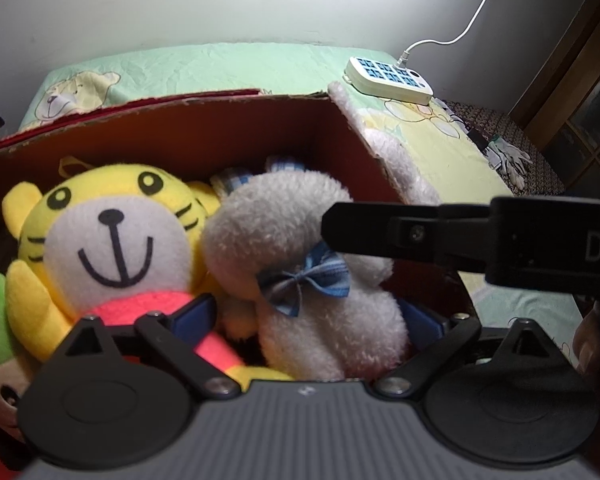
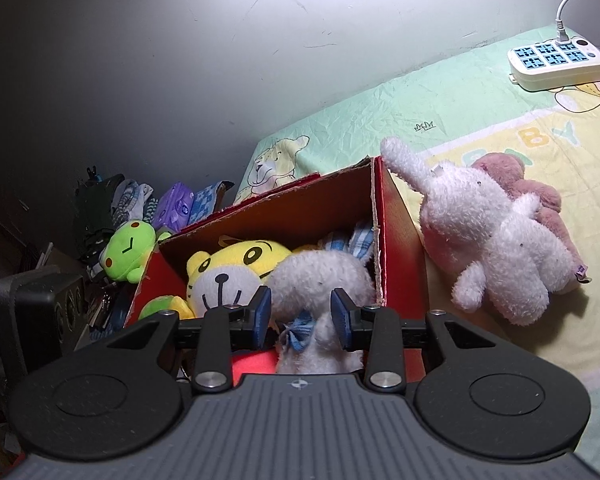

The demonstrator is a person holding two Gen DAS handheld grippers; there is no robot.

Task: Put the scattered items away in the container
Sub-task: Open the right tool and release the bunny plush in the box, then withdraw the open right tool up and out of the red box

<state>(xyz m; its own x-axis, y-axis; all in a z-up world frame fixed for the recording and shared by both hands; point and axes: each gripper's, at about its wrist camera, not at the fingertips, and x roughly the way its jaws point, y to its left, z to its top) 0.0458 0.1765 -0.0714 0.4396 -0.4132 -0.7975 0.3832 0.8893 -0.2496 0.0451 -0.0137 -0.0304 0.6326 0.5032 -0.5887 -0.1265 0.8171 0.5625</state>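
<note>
Left wrist view: the left hand-held gripper [image 1: 306, 314] stands wide open astride the white plush with a blue bow [image 1: 300, 256], pads clear of it. The right hand-held gripper [image 2: 301, 314] has blue pads beside the same plush; grip cannot be confirmed. The plush lies in the red cardboard box [image 2: 400, 216] beside a yellow tiger plush [image 1: 112, 232]. Beyond, a white elephant plush [image 2: 488, 236] lies on the bed sheet [image 2: 440, 100].

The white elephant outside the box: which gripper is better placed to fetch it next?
Right, probably. The white elephant lies beside the box on the right gripper's side; the left gripper stands open over the bow-tie plush.
</note>
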